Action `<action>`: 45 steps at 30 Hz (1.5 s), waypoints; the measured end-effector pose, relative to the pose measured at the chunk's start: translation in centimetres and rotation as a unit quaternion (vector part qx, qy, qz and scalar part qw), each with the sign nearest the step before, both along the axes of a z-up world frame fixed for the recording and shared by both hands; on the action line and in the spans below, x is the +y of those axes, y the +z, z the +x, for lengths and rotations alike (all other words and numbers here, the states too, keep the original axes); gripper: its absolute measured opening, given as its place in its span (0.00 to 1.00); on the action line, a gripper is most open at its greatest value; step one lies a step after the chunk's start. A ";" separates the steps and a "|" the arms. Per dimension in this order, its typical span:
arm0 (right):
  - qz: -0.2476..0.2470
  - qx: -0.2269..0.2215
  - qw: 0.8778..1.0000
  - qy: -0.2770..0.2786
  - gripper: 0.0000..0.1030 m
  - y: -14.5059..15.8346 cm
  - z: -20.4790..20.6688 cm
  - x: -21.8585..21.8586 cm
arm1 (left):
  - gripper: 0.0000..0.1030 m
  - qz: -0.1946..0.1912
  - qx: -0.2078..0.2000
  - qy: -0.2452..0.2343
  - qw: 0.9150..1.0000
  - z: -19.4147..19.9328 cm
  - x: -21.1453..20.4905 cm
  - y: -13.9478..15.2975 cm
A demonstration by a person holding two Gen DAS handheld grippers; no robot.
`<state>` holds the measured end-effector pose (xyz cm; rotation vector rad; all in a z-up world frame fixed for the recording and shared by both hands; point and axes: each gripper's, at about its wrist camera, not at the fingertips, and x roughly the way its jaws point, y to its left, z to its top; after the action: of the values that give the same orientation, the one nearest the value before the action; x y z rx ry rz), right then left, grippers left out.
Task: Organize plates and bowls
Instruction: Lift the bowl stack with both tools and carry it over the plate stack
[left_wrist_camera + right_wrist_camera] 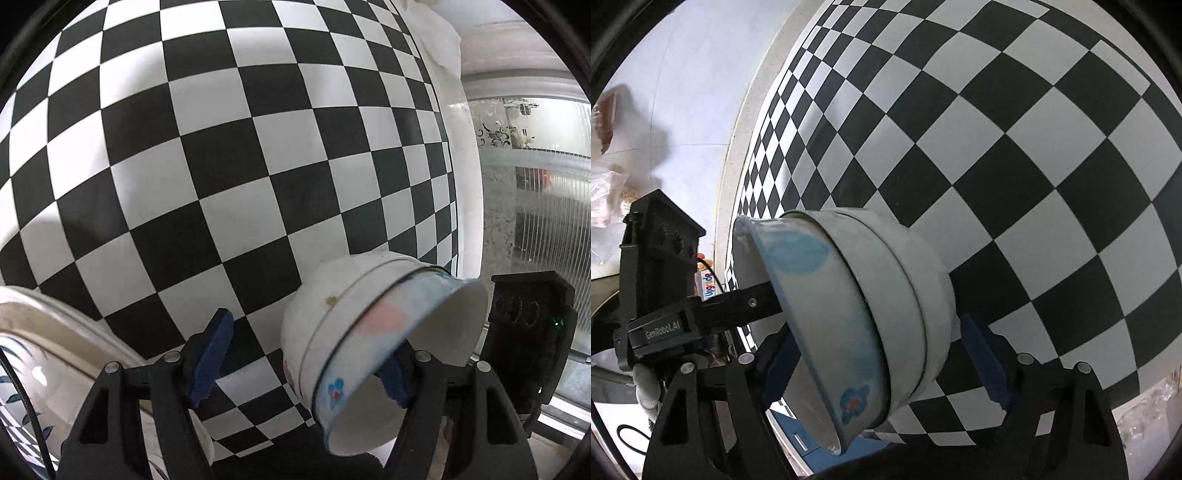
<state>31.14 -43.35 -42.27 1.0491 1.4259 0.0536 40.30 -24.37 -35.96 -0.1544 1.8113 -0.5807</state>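
A stack of nested white bowls with blue and pink flower prints is held tilted on its side above the checkered table. My left gripper is open; its right blue pad sits inside the top bowl and its left pad is apart from the stack. In the right wrist view the same stack lies between the open fingers of my right gripper, left pad inside the rim, right pad just off the outer wall. The left gripper's body reaches in from the left.
A large plate with a blue leaf print lies at the lower left of the left wrist view. The table's right edge borders ribbed glass panels. A white cloth lies at the far edge. The floor shows beyond the table's left edge.
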 end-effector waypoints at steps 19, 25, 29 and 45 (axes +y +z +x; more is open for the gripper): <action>-0.028 0.006 1.000 -0.005 0.55 -0.4 -0.8 -0.8 | 0.38 -0.013 -0.015 -0.025 0.999 -1.2 -0.6 0.8; -0.033 0.004 0.999 0.005 0.52 0.5 -0.5 -0.4 | 0.38 -0.009 -0.025 -0.018 1.000 -1.4 0.2 1.3; -0.037 -0.005 0.999 0.013 0.50 1.5 -0.3 -0.1 | 0.38 -0.008 -0.037 -0.010 0.999 -1.2 0.8 2.0; -0.035 -0.052 0.996 0.058 0.49 5.7 3.6 4.3 | 0.38 -0.008 -0.080 0.028 0.996 -0.9 5.7 7.3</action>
<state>34.77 -39.00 -36.58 0.8934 1.3825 0.1392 39.39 -18.70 -28.66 -0.1646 1.6433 -0.5512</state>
